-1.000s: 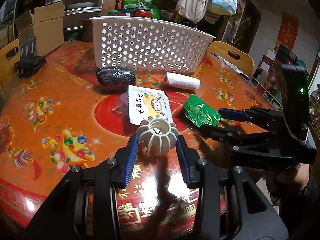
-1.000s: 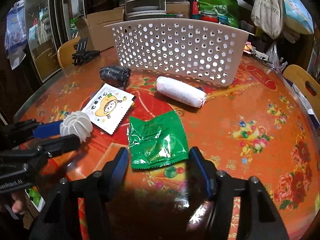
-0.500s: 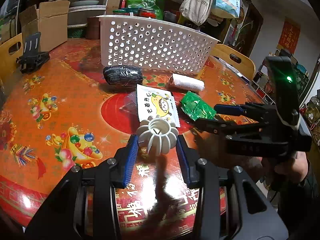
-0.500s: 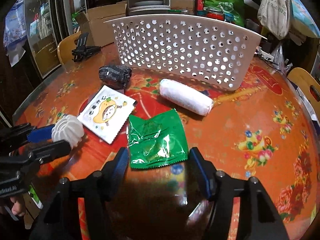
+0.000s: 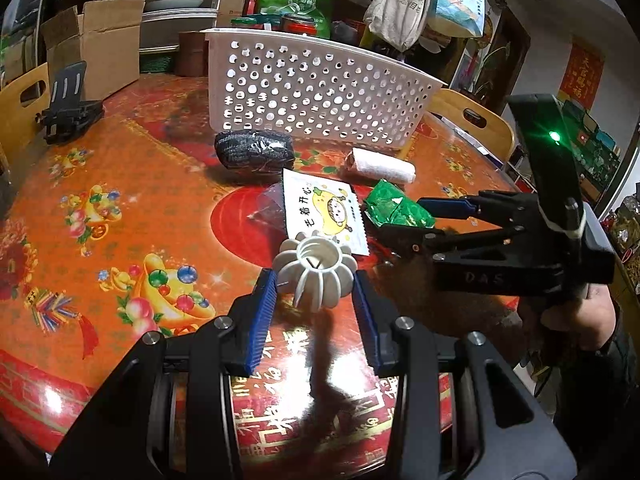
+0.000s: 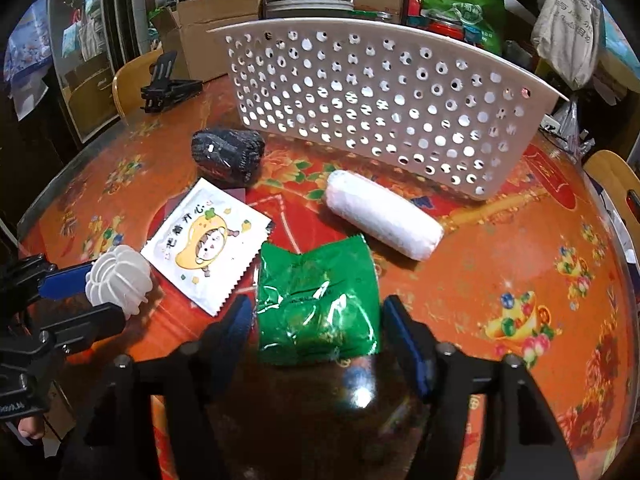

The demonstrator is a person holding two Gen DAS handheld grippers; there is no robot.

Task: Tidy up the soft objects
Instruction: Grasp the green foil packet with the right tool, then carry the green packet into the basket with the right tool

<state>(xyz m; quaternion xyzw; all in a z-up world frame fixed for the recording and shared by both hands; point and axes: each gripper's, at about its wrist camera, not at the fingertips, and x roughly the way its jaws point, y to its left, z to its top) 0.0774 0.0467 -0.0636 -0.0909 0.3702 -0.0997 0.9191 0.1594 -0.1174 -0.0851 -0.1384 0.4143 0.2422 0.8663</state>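
My left gripper (image 5: pixel 315 284) is shut on a white ribbed pumpkin-shaped object (image 5: pixel 316 274), held just above the table; it also shows in the right wrist view (image 6: pixel 118 280). My right gripper (image 6: pixel 316 316) is open, its jaws on either side of a green foil packet (image 6: pixel 316 300) lying on the table; the packet also shows in the left wrist view (image 5: pixel 396 210). A white cartoon sachet (image 6: pixel 208 240), a white rolled towel (image 6: pixel 382 216) and a black rolled cloth (image 6: pixel 228 154) lie in front of a white perforated basket (image 6: pixel 380 100).
The round table (image 6: pixel 520 240) has a red and orange patterned cover. A black phone stand (image 5: pixel 66 110) stands at the far left. Cardboard boxes (image 5: pixel 96 46), hanging bags and wooden chairs (image 5: pixel 474 120) surround the table.
My right gripper has moved forward so the green packet now lies between its jaws. My left gripper has lifted slightly with the white pumpkin-shaped object in it.
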